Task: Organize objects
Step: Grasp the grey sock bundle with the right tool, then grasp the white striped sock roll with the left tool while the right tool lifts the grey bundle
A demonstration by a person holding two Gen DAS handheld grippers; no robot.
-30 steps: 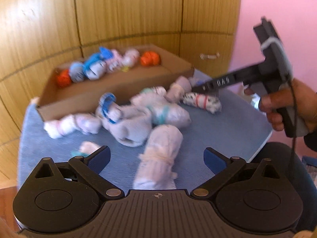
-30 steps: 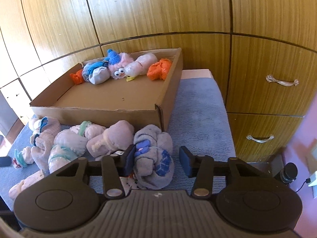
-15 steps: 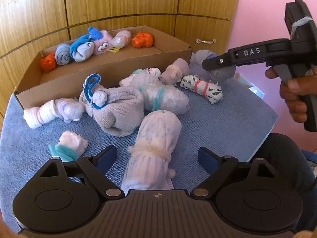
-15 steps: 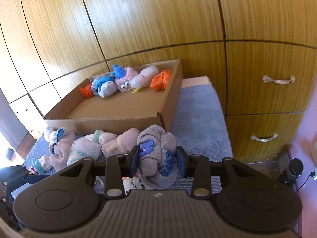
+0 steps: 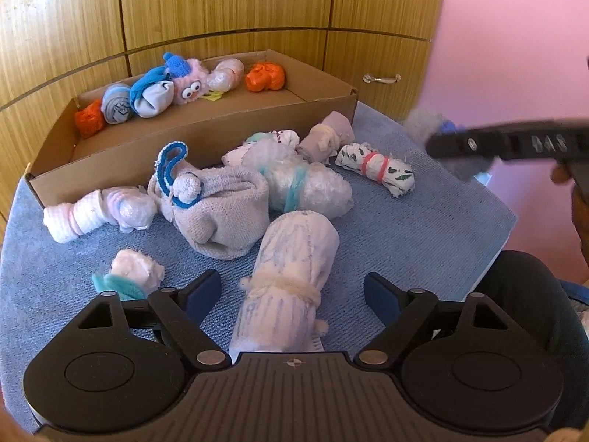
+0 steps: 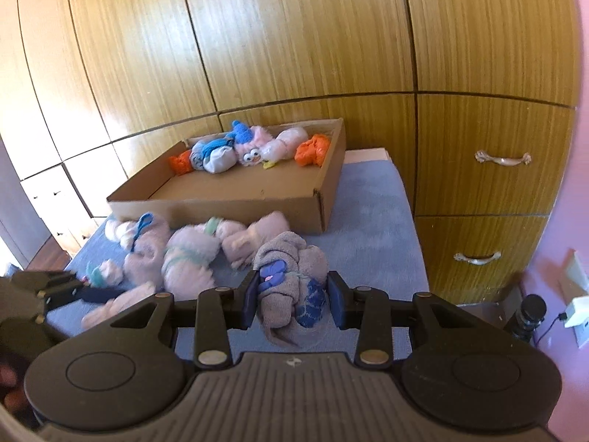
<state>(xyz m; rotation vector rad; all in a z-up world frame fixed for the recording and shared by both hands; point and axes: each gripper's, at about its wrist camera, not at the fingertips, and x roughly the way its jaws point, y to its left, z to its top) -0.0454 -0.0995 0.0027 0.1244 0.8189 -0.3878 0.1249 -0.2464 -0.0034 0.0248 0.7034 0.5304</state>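
Note:
My right gripper [image 6: 292, 300] is shut on a grey sock bundle with blue flowers [image 6: 291, 283] and holds it lifted above the blue mat; it also shows blurred in the left wrist view [image 5: 427, 125]. My left gripper [image 5: 292, 294] is open, low over the mat, with a white rolled sock [image 5: 291, 276] lying between its fingers. Several more rolled socks lie in a heap [image 5: 221, 206] in front of a cardboard box [image 5: 206, 140]. The box [image 6: 235, 202] holds several sock bundles along its far wall.
The blue mat [image 5: 423, 228] covers a small table against wooden wardrobe doors [image 6: 294, 37]. Drawers with handles [image 6: 502, 158] stand to the right. A small white and teal sock [image 5: 129, 272] lies by the left finger. A dark-clothed knee [image 5: 530, 294] is at the mat's right edge.
My right gripper closed on the grey flowered bundle and lifted it up and back from the heap. My left gripper has moved slightly, staying open over the white rolled sock.

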